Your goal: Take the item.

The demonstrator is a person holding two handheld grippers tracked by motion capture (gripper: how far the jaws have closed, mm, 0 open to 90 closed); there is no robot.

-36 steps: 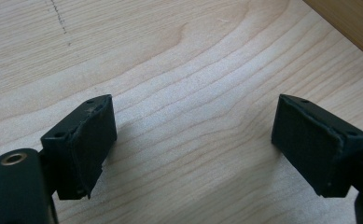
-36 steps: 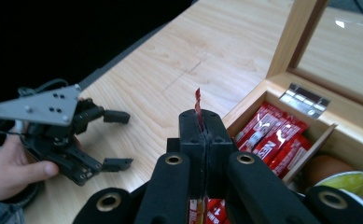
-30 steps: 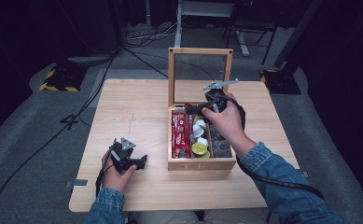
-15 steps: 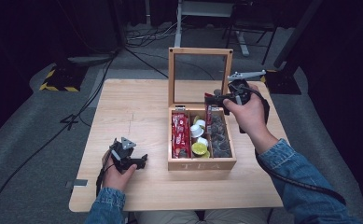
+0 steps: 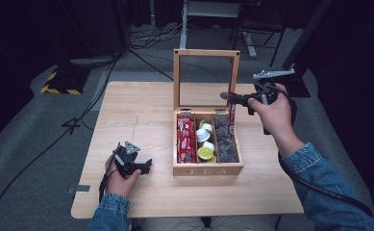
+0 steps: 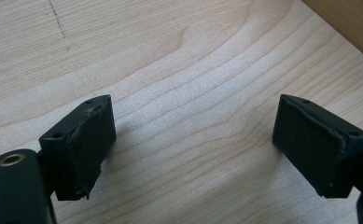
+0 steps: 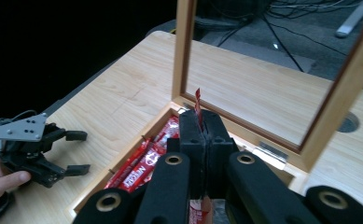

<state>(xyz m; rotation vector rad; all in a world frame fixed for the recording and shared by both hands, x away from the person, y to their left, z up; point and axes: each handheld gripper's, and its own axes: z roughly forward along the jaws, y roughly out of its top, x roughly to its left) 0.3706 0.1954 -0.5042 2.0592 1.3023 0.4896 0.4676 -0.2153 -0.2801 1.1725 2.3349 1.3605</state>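
Risk of the red sachet (image 5: 231, 118) slipping free: the right tongs (image 5: 232, 98) clamp only its upper end, so it dangles above the tea box (image 5: 208, 168) near the bench's (image 5: 141, 115) far right edge. Left tongs (image 5: 143, 166), jaws apart, rest empty near the front left corner.

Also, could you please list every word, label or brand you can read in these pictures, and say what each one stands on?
"TEA": on the front wall of the open wooden compartment box, high view.
White brand lettering on the red sachets lying in the box's left compartment: too blurred to read for sure.
Print on the red sachet clamped in the right gripper: too small.
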